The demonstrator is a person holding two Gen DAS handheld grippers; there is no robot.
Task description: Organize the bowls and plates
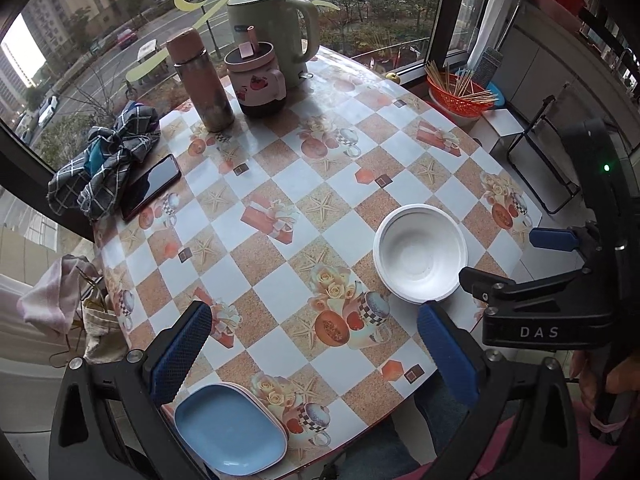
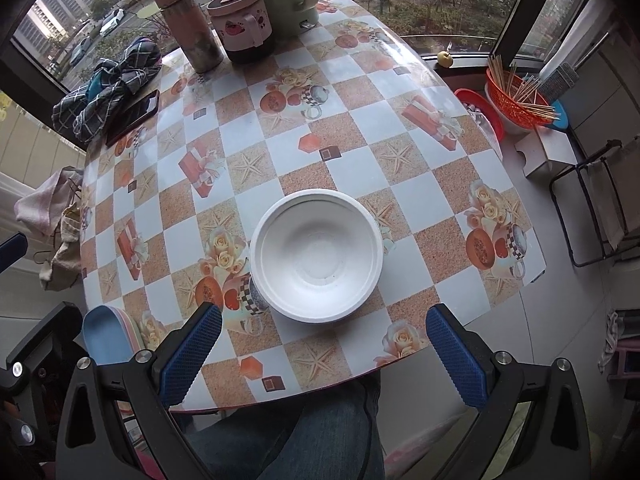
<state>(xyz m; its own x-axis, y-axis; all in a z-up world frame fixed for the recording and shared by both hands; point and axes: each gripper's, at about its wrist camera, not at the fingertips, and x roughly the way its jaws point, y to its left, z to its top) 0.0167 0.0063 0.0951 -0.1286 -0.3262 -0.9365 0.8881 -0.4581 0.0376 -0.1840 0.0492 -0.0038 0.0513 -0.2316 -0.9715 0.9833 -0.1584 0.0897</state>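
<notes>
A white bowl (image 1: 420, 254) (image 2: 317, 255) stands upright on the checked table, near its front edge. A blue plate (image 1: 230, 428) lies on a pink plate at the front left corner; it also shows in the right wrist view (image 2: 106, 334). My left gripper (image 1: 316, 354) is open and empty, above the front edge between plate and bowl. My right gripper (image 2: 324, 356) is open and empty, just in front of the bowl; it also shows in the left wrist view (image 1: 516, 258), beside the bowl.
At the back of the table (image 2: 360, 128) stand a green kettle (image 1: 276, 32), a pink lidded mug (image 1: 258, 80) and a thermos flask (image 1: 200, 80). A phone (image 1: 152, 186) and checked cloth (image 1: 108, 160) lie at the back left. An orange basket (image 2: 516, 100) with skewers stands right of the table.
</notes>
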